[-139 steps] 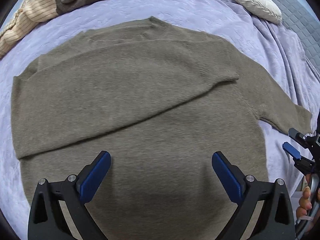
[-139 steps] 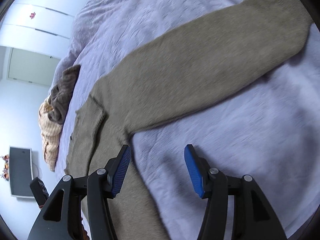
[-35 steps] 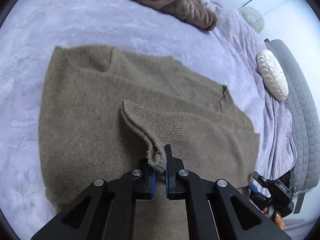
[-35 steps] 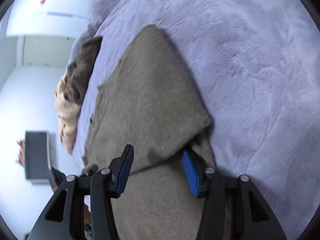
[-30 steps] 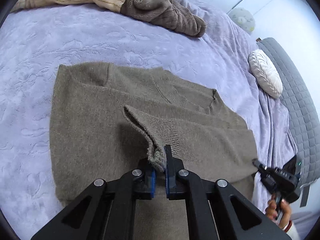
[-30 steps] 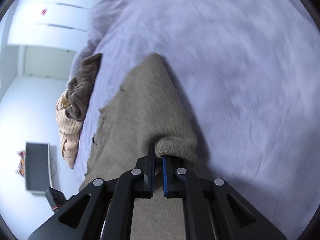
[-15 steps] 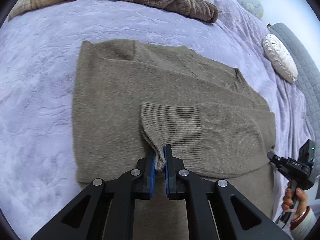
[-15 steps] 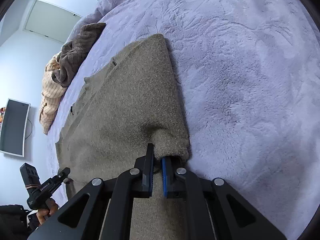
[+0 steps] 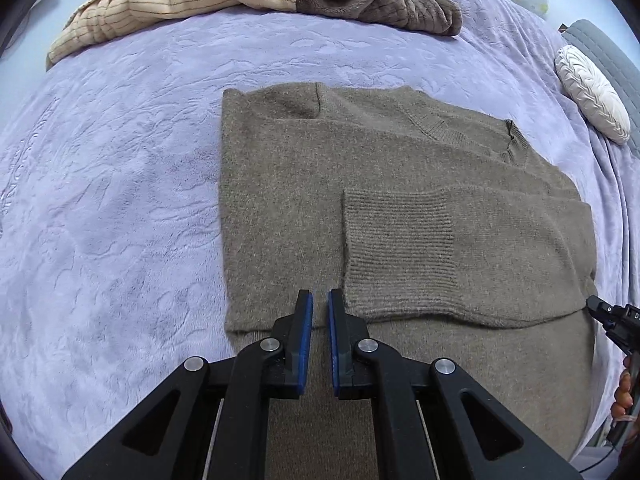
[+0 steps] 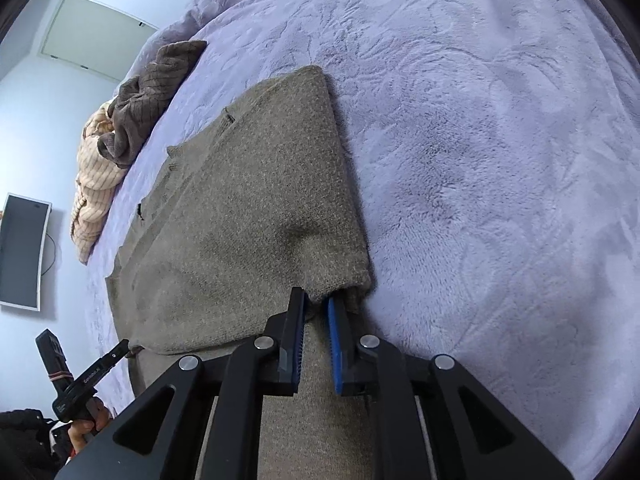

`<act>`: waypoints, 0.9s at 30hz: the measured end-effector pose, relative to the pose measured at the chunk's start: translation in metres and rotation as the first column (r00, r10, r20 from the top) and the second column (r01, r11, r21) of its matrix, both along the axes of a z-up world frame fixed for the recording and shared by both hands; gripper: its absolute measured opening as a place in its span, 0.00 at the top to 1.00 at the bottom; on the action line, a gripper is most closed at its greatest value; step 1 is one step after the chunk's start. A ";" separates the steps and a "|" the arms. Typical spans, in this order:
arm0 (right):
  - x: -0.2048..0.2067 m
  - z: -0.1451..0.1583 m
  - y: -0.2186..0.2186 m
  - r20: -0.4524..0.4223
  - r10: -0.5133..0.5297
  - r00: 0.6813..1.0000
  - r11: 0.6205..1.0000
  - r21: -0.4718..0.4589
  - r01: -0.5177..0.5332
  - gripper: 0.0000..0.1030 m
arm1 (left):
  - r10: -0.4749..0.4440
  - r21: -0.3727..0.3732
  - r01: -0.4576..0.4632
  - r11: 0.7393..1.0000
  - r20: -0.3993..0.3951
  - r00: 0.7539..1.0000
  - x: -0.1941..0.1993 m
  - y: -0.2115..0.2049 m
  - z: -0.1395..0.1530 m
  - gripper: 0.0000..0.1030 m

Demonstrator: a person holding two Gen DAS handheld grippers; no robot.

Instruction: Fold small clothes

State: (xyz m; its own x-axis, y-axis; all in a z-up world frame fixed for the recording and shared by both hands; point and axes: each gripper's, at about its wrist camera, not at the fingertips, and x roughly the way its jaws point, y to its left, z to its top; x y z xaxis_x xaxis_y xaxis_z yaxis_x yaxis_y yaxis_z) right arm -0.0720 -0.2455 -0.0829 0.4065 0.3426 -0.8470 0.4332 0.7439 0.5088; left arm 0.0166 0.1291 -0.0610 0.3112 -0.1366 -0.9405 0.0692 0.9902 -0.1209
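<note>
Small white lettering on the black handheld gripper [image 10: 86, 380] at lower left of the right wrist view, too small to read, a white letter "D" cut off at the right edge on the other gripper [image 9: 616, 318] in the left wrist view

each camera sits just behind its own gripper and looks steeply down, close over the bed [image 9: 120, 184]. the left view faces the far pillow [image 9: 592, 92]; the right looks along the sweater [image 10: 248, 208] edge toward a wall. both share the sweater [image 9: 304, 184] and piled clothes [image 10: 132, 112].
</note>
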 end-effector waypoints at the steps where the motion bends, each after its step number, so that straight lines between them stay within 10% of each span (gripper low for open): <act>1: -0.001 0.001 0.000 -0.004 0.001 1.000 1.000 -0.001 -0.001 0.87 | 0.000 0.005 0.000 1.000 -0.007 1.000 -0.002 -0.001 0.000 0.89; 2: -0.002 0.003 0.001 -0.008 0.000 1.000 1.000 -0.002 0.000 0.85 | 0.001 0.014 -0.001 1.000 -0.017 1.000 -0.004 -0.002 -0.001 0.81; 4: -0.005 0.005 0.001 -0.014 -0.004 1.000 1.000 -0.002 0.004 0.84 | 0.013 0.043 -0.012 0.999 -0.017 1.000 -0.010 -0.001 0.000 0.24; 5: -0.006 0.006 0.001 -0.014 -0.009 1.000 1.000 -0.001 0.009 0.82 | 0.021 0.050 -0.021 0.999 -0.004 1.000 -0.013 0.000 0.003 0.15; 18: -0.021 0.020 0.015 0.000 -0.032 0.999 0.999 0.011 0.032 0.38 | 0.021 0.085 -0.017 0.996 -0.052 0.998 -0.035 0.010 0.001 0.12; 27: -0.015 0.040 0.059 0.014 0.115 0.993 0.993 -0.038 -0.114 0.36 | 0.050 0.109 -0.039 0.993 -0.096 0.994 -0.050 0.033 0.002 0.00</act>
